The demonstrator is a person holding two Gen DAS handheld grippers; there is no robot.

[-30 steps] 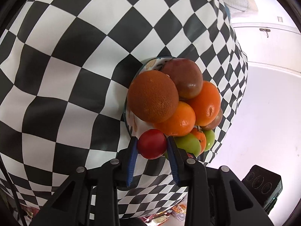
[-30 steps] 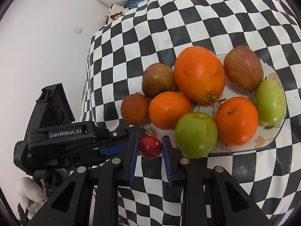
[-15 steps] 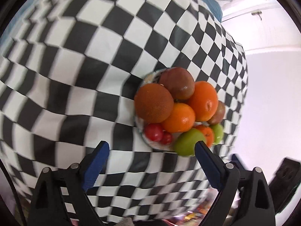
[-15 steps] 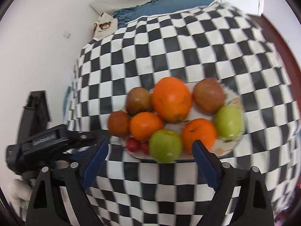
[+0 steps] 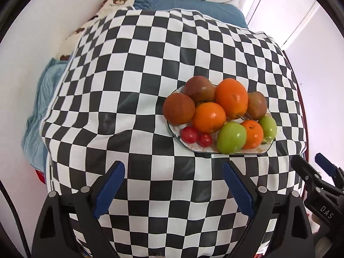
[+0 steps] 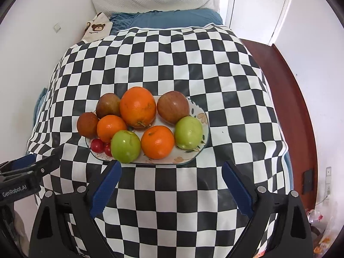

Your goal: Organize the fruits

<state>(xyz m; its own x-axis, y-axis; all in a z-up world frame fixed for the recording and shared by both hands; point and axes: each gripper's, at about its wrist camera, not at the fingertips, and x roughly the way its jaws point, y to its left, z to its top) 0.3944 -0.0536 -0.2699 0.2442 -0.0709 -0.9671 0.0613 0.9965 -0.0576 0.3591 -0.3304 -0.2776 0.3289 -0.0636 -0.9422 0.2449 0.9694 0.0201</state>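
A flowered plate (image 5: 266, 145) (image 6: 202, 118) on the checkered cloth holds a pile of fruit: oranges (image 5: 231, 99) (image 6: 137, 106), green apples (image 5: 231, 137) (image 6: 125, 146), reddish apples (image 6: 173, 107) and two small red tomatoes (image 5: 189, 134) (image 6: 97, 145) at its left edge. My left gripper (image 5: 172, 188) is open and empty, well back from the plate. My right gripper (image 6: 171, 188) is open and empty, just in front of the plate. Each gripper shows at the edge of the other's view, the right one (image 5: 318, 178) and the left one (image 6: 25, 172).
The checkered cloth (image 5: 129, 86) (image 6: 225, 75) covers a table that drops off on all sides. Behind it lie a blue bed (image 6: 172, 19), a bear-print pillow (image 6: 96, 26) and a white door (image 6: 255, 6). A red-brown floor (image 6: 286, 81) runs along the right.
Both grippers opened, left the red tomatoes on the plate's edge and pulled back and up from the plate.
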